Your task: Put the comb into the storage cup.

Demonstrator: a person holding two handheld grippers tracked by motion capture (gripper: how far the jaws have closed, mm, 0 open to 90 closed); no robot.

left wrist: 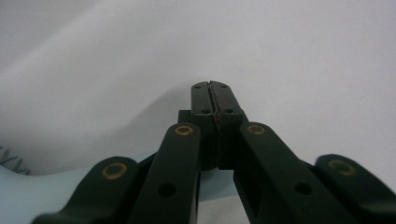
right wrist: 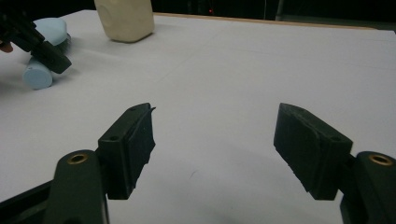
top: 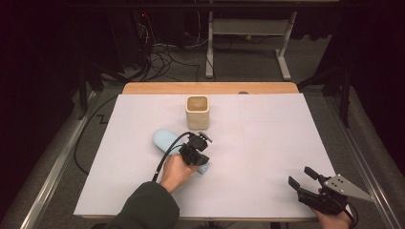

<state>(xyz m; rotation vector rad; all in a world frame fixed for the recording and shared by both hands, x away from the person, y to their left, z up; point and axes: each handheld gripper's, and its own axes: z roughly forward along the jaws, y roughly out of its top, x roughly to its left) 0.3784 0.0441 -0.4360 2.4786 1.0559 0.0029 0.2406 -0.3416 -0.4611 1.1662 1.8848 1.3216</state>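
- Brush (top: 165,139): a pale blue thing lying on the white sheet (top: 267,157), left of centre and just near of the cup (top: 197,111); its handle end points near and right, under the left hand
- Left gripper (top: 206,138): it hangs over the brush handle with its jaws pressed together and nothing between them; in the left gripper view the brush lies below the jaws, outside the pads
- Risk here, as I judge it: closed tips coming down could shove the round handle so it rolls away, or nudge the cup just beyond
- Right gripper (top: 302,176): at the near right corner, well apart from the brush, jaws wide and empty; it could snag the sheet's edge if dragged
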